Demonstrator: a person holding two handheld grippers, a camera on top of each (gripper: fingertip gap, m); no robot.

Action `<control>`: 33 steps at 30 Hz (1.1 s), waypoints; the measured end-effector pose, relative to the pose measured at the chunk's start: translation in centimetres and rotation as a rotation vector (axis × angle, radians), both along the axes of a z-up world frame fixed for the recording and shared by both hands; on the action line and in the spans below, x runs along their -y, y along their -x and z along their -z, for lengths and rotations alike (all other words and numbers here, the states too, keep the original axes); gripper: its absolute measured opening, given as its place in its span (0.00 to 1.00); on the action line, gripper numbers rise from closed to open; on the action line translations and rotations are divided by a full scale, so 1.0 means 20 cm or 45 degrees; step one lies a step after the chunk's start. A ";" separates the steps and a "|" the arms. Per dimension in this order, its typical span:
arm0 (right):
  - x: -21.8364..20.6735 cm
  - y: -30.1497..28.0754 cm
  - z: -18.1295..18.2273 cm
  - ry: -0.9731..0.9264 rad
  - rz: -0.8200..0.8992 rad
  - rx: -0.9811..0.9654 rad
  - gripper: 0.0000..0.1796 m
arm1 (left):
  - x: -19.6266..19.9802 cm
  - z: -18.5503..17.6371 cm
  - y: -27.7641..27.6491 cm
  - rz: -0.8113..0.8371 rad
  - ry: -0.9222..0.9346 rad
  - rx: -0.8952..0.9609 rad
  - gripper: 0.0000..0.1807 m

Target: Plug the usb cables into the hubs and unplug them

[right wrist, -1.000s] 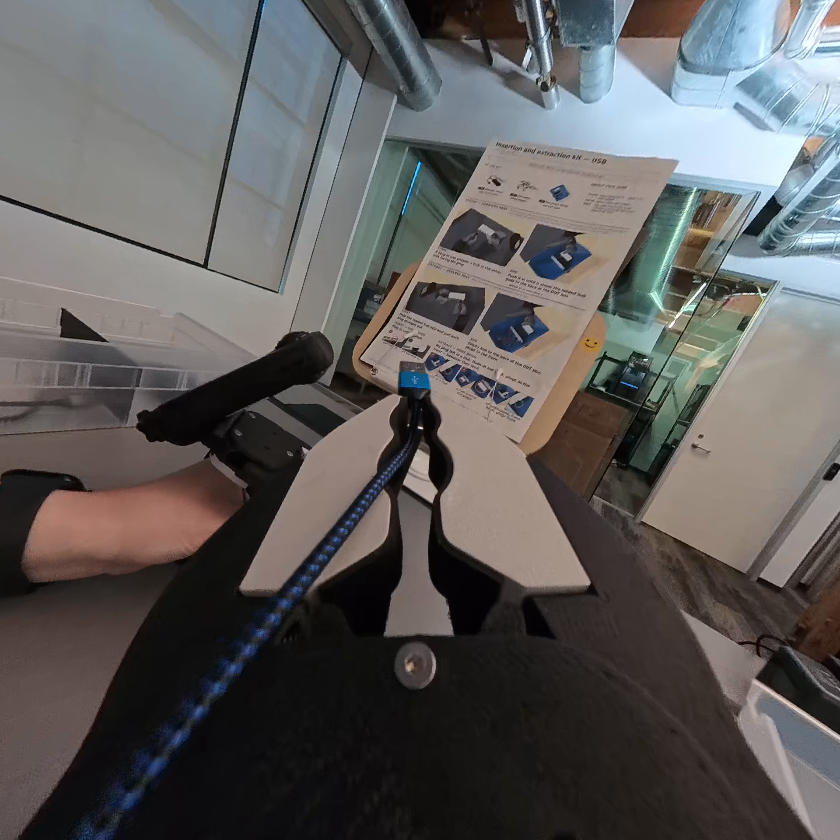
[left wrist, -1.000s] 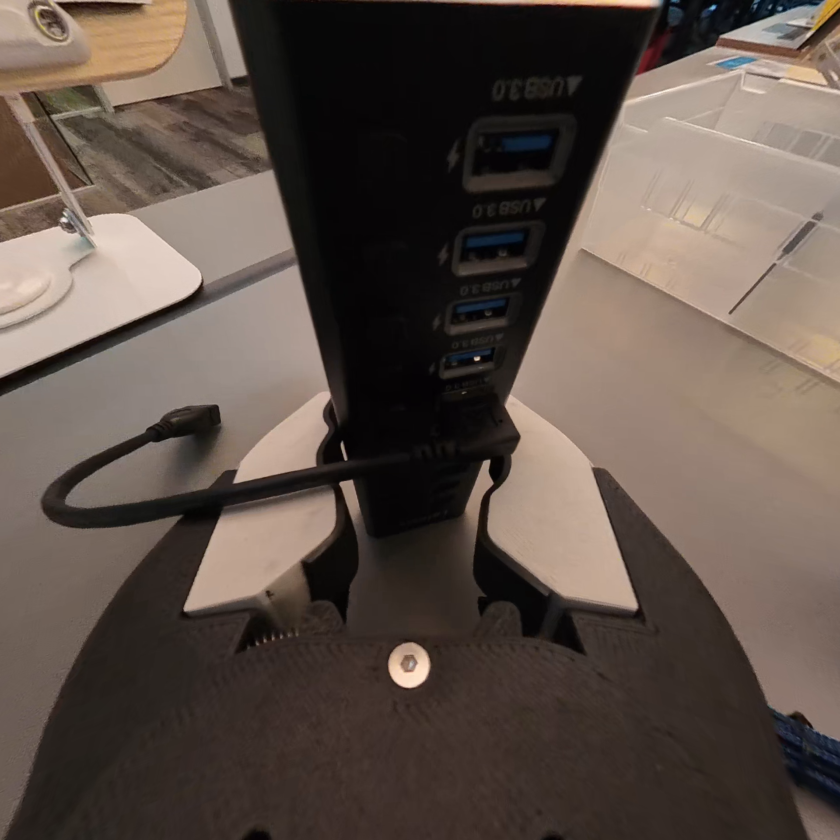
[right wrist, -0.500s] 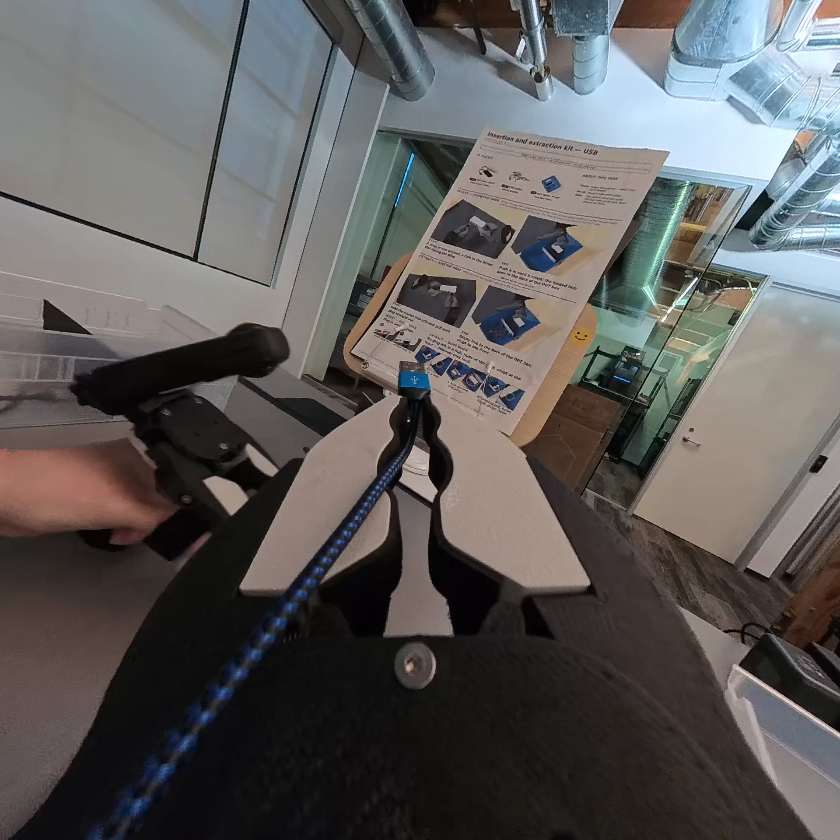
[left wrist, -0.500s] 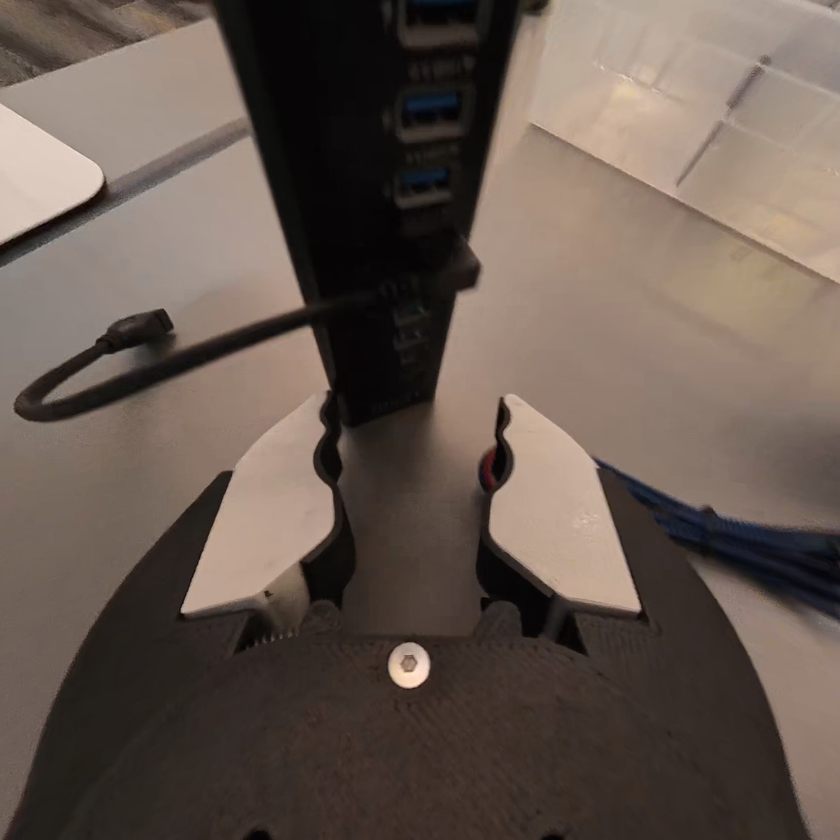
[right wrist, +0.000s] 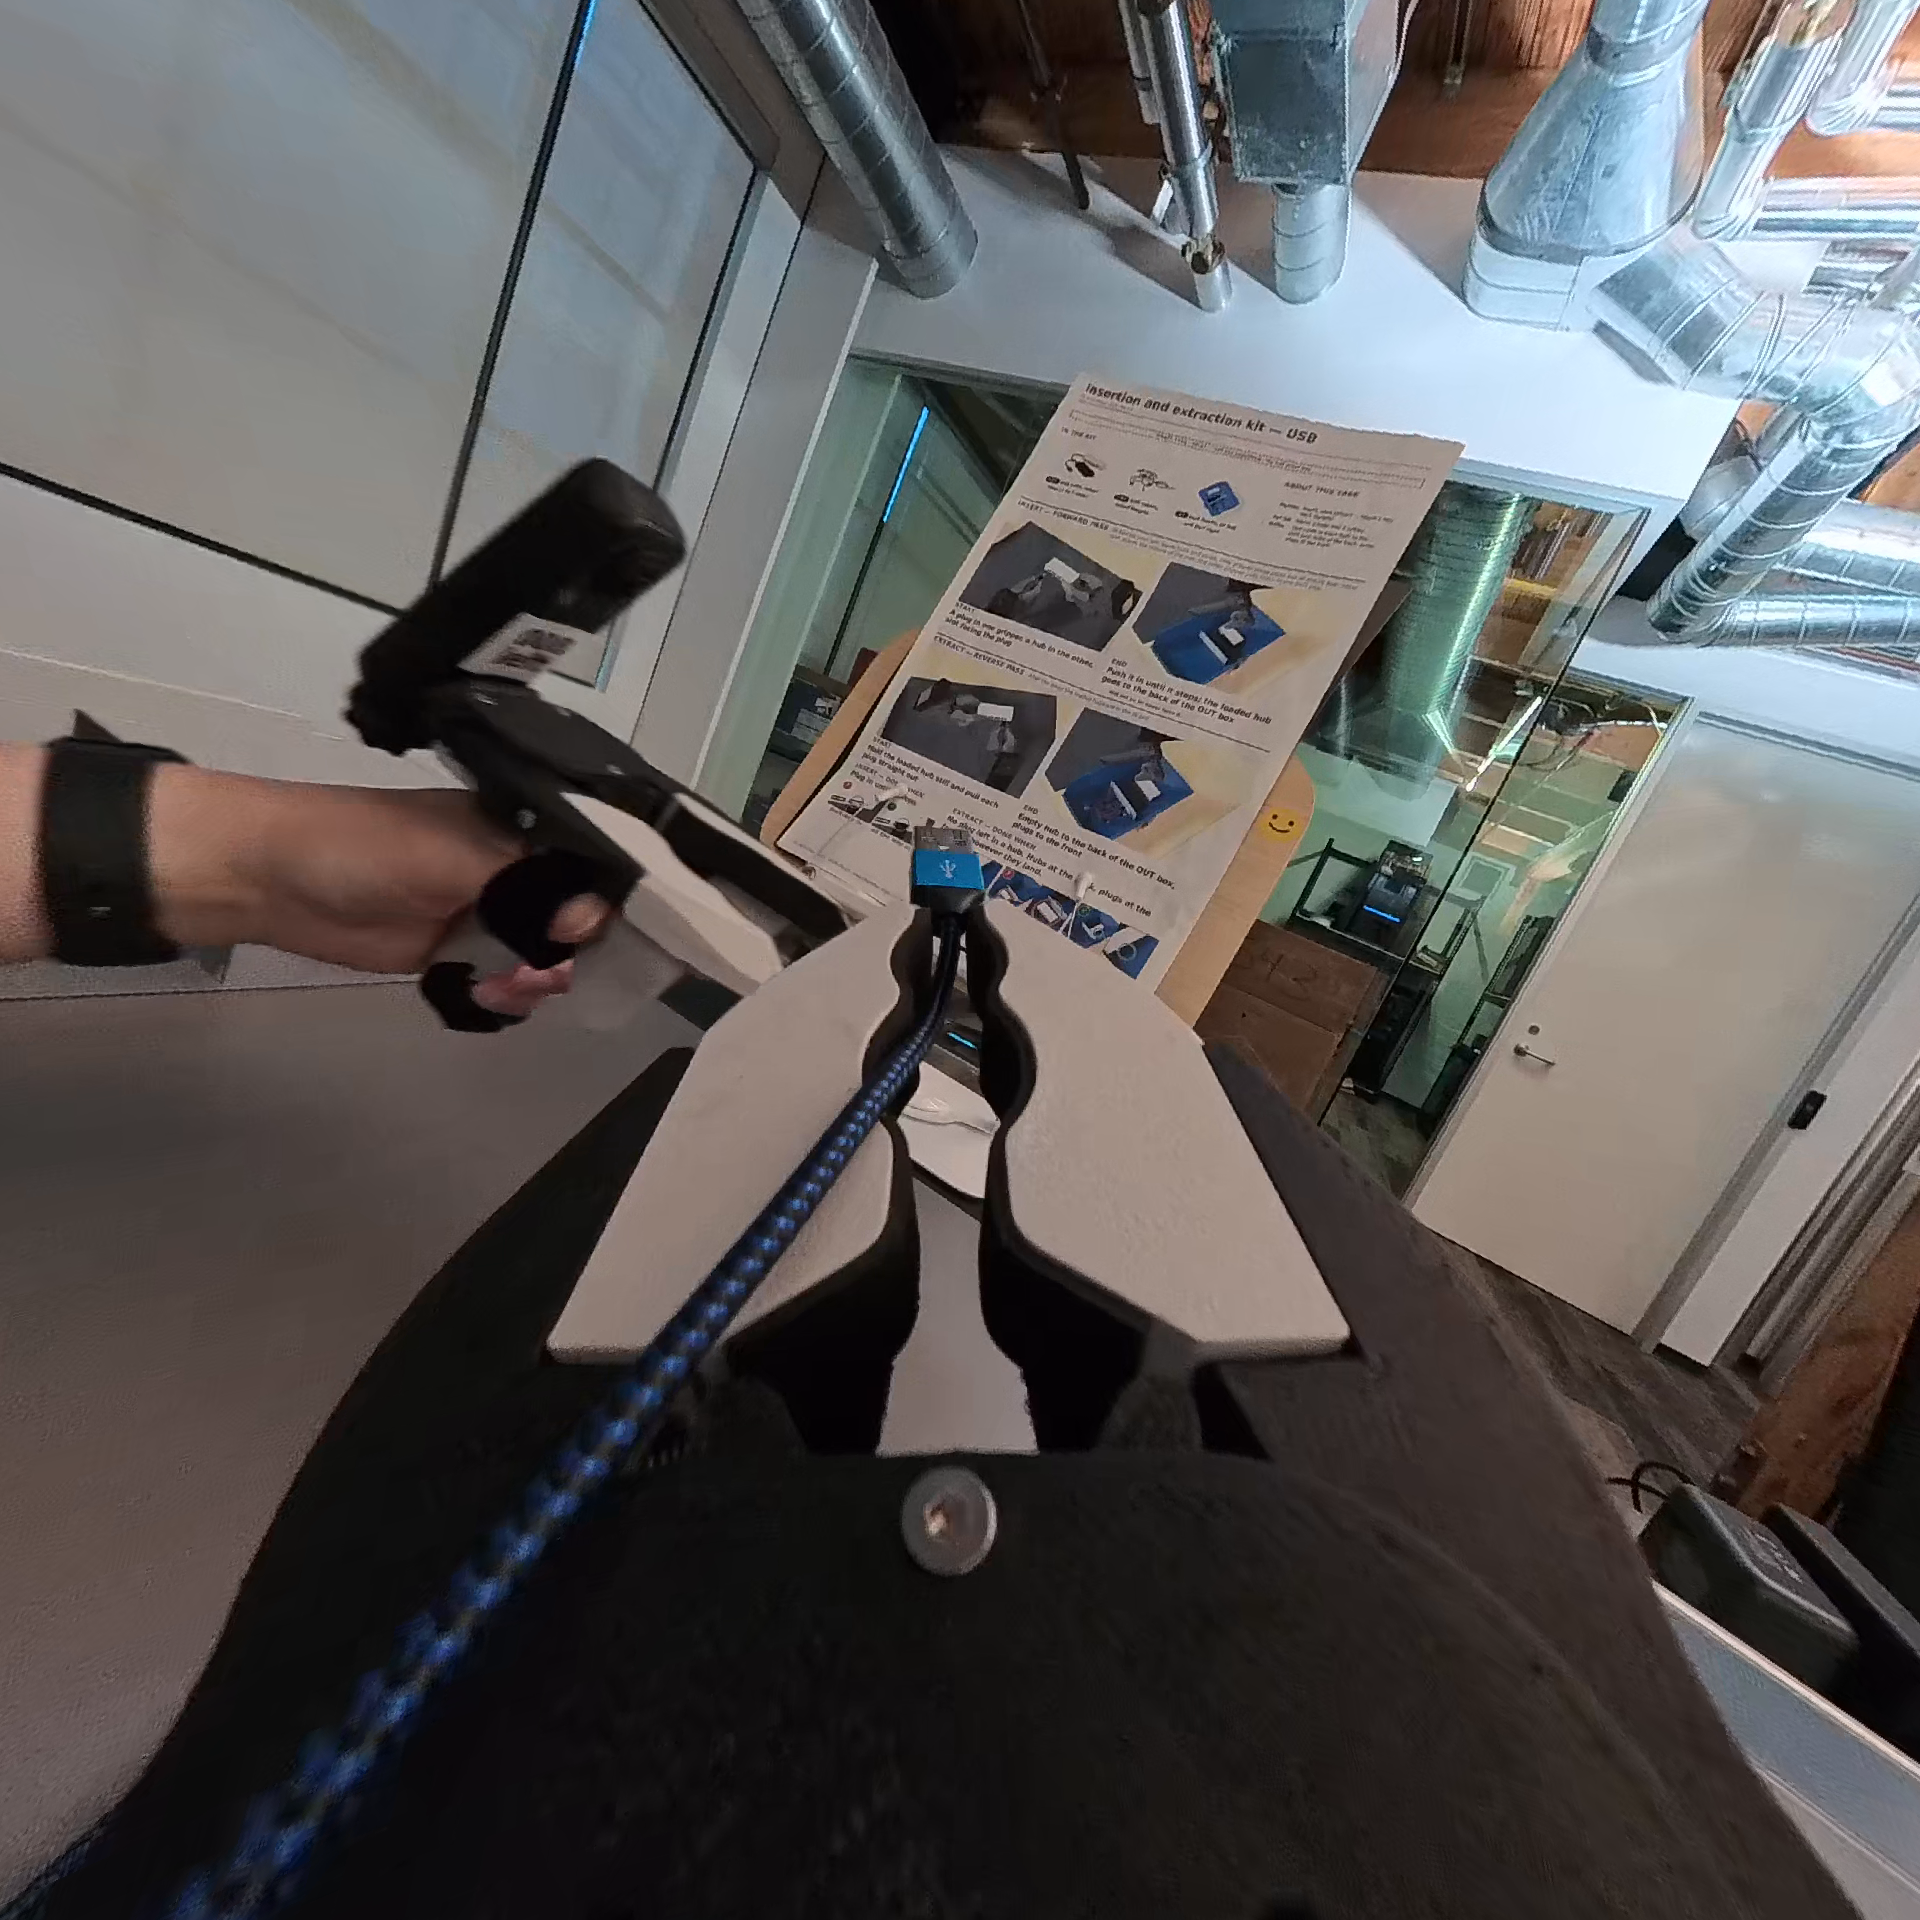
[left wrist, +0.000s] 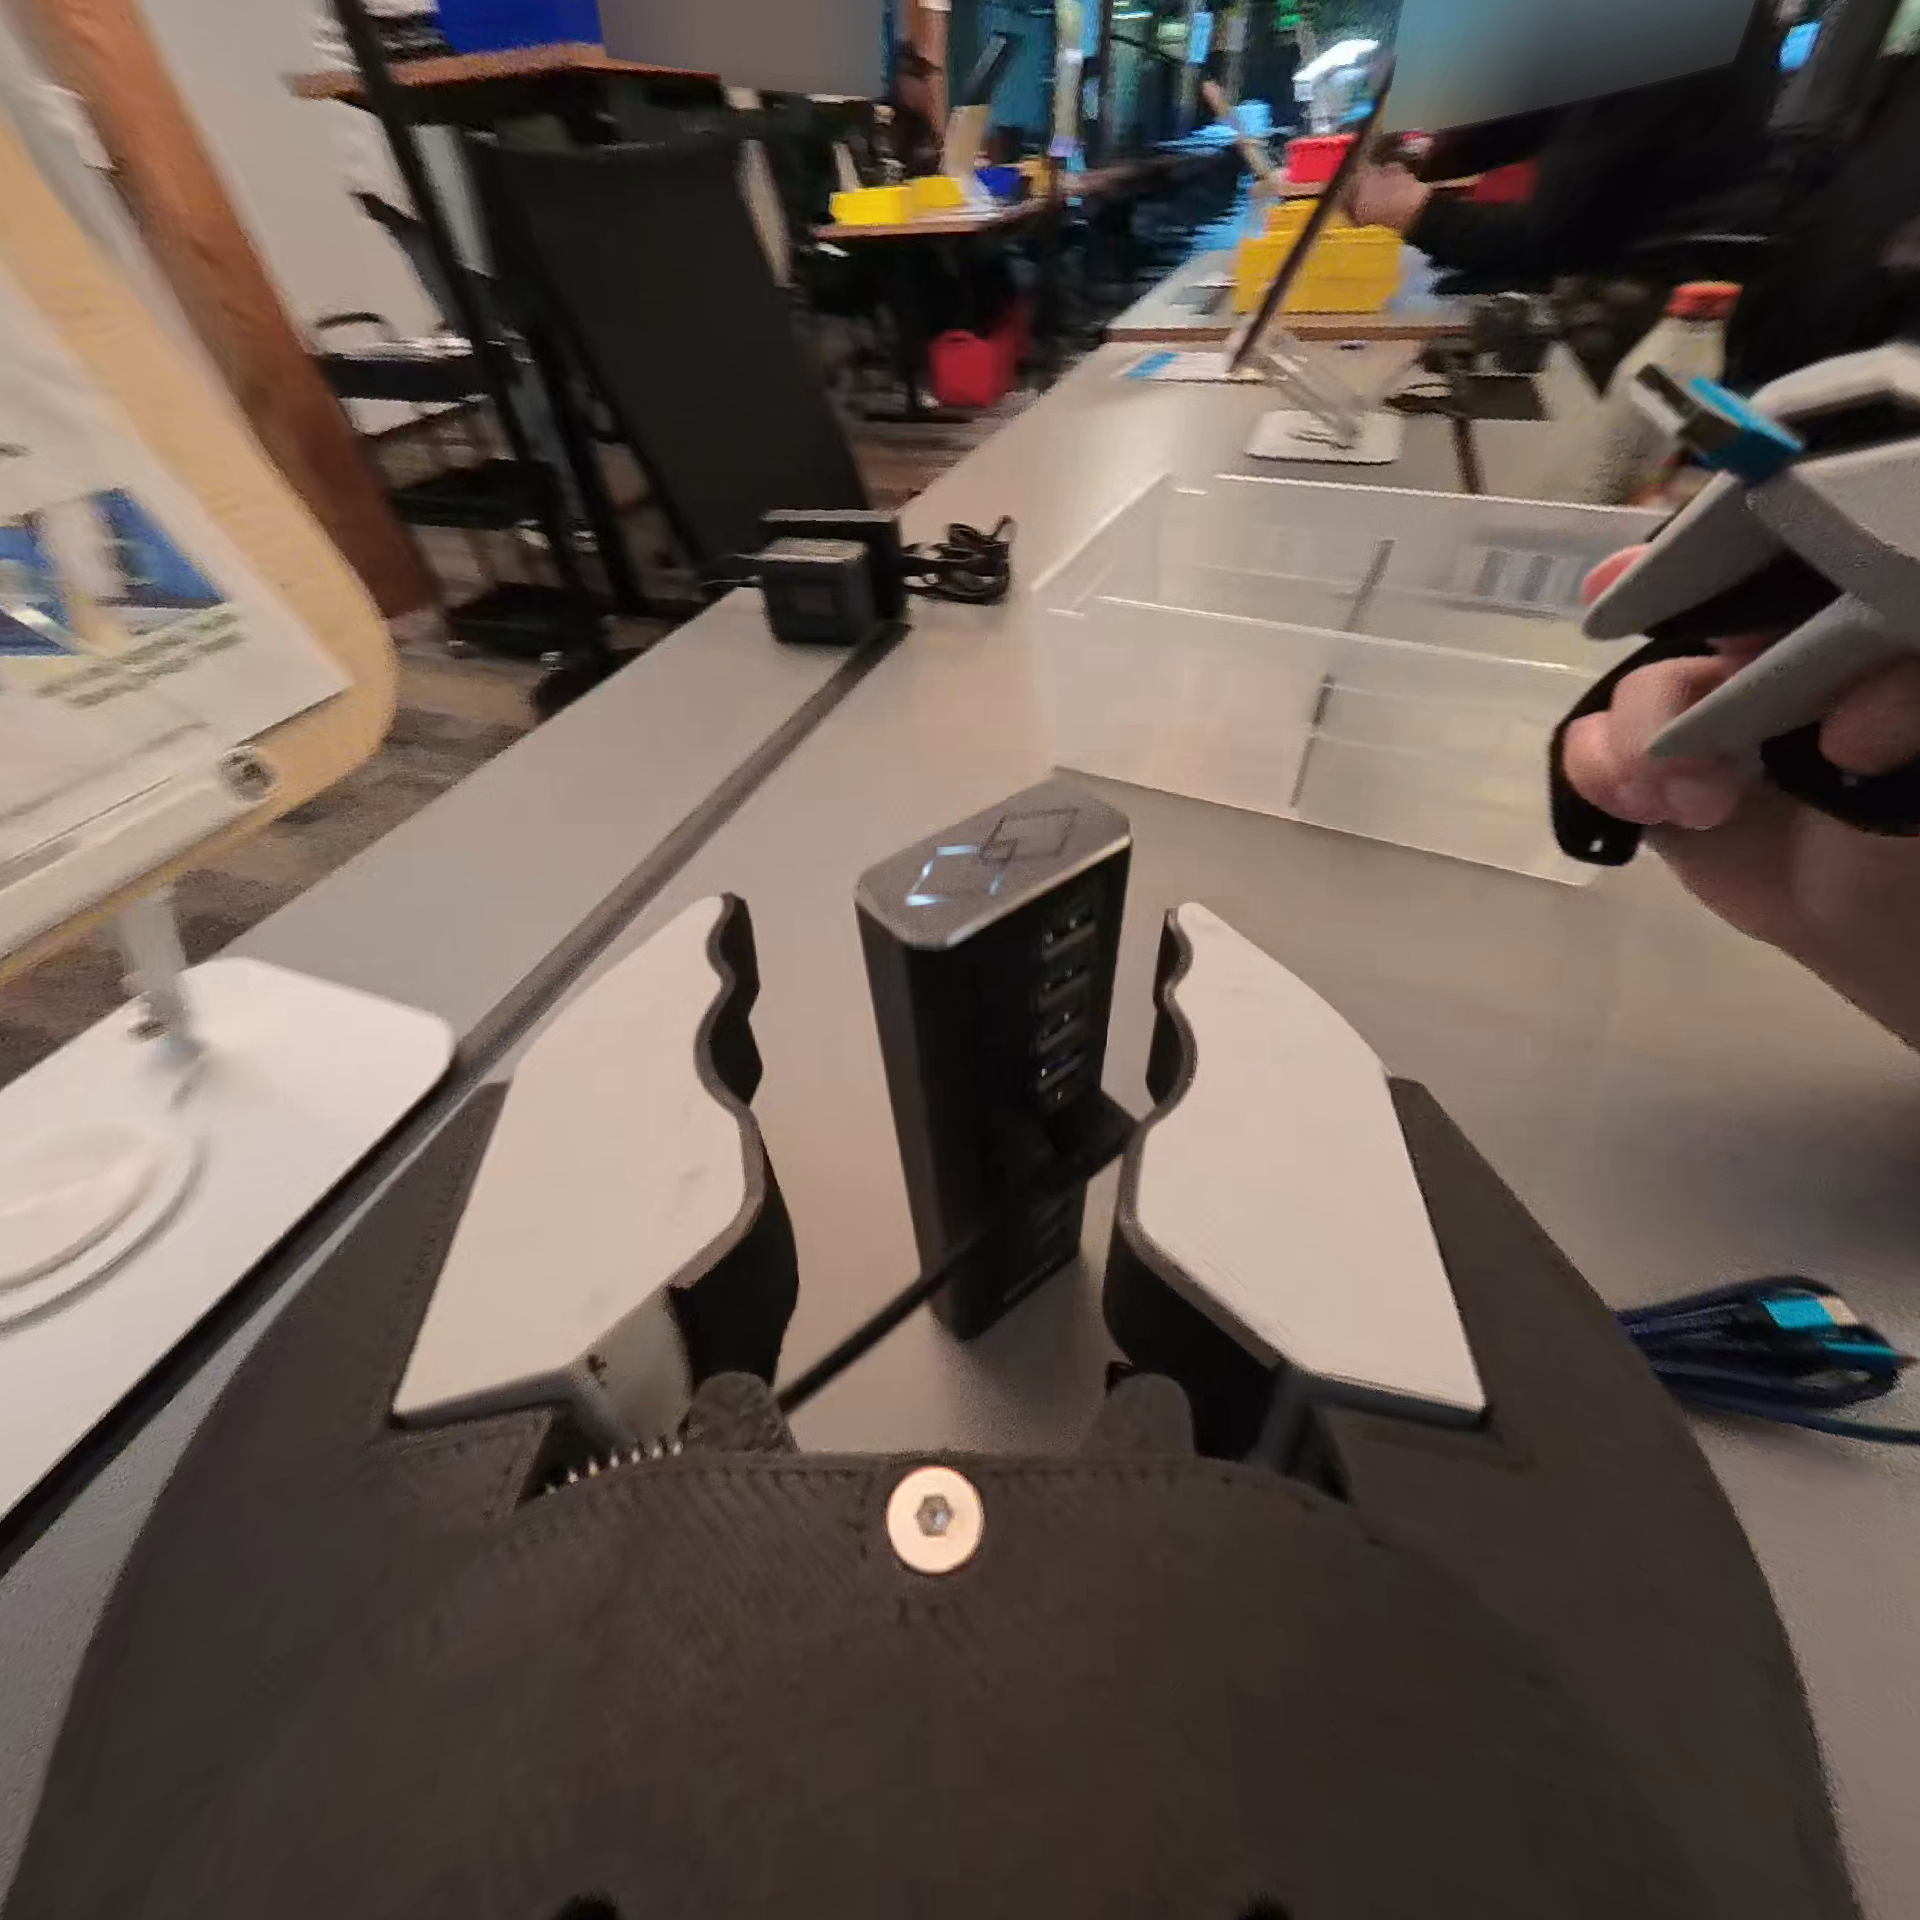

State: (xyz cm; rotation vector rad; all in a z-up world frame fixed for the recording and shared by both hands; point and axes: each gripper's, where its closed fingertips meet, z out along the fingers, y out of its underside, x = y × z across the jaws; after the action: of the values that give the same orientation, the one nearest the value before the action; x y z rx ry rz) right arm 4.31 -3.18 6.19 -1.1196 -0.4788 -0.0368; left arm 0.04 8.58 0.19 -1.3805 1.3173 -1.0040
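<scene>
A black tower USB hub (left wrist: 992, 1049) stands upright on the grey table (left wrist: 1558, 1091). A black cable (left wrist: 883, 1325) is plugged into one of its lower ports. My left gripper (left wrist: 951, 925) is open, its jaws on either side of the hub without touching it. My right gripper (right wrist: 940, 935) is shut on a blue braided USB cable (right wrist: 727, 1278) just behind its blue plug (right wrist: 945, 868), which points up and away. That gripper and plug (left wrist: 1725, 436) also show at the right edge of the left wrist view, held up in a hand.
A clear plastic bin (left wrist: 1320, 665) stands behind the hub. More blue cables (left wrist: 1756, 1340) lie on the table to the right. An instruction sheet on a stand (right wrist: 1122, 675) with a white base (left wrist: 156, 1122) is at the left. A small black box (left wrist: 821, 592) sits farther back.
My left gripper let go of the hub, opened and rose and drew back, so the hub now stands free between its jaws. The right gripper kept its hold on the blue plug.
</scene>
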 end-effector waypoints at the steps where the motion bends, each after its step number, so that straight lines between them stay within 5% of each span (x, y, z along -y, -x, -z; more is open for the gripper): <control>1: 0.00 0.00 0.00 0.002 -0.003 0.001 0.04 | 0.01 0.01 -0.03 0.069 0.035 -0.020 0.40; 5: 0.00 -0.02 0.00 -0.003 0.003 0.000 0.04 | 0.03 0.07 -0.05 0.236 0.110 -0.170 0.24; 9: 0.01 -0.05 -0.01 -0.015 0.016 -0.013 0.04 | -0.03 0.07 -0.03 0.033 0.010 -0.159 0.17; 18: 0.01 -0.03 0.00 -0.009 0.004 -0.003 0.04 | -0.16 0.06 0.07 -0.478 0.110 -0.118 0.16; 28: 0.00 -0.03 0.01 0.002 0.005 0.001 0.04 | -0.08 0.04 0.07 -0.301 0.048 -0.056 0.16; 33: 0.00 -0.02 0.01 0.005 0.000 0.010 0.04 | -0.05 -0.08 0.15 -0.254 0.006 0.093 0.27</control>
State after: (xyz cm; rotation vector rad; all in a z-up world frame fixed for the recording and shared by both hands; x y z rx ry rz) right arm 4.76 -3.11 5.90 -1.1236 -0.4864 -0.0401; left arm -3.02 9.51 1.87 -1.4340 1.1000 -0.9139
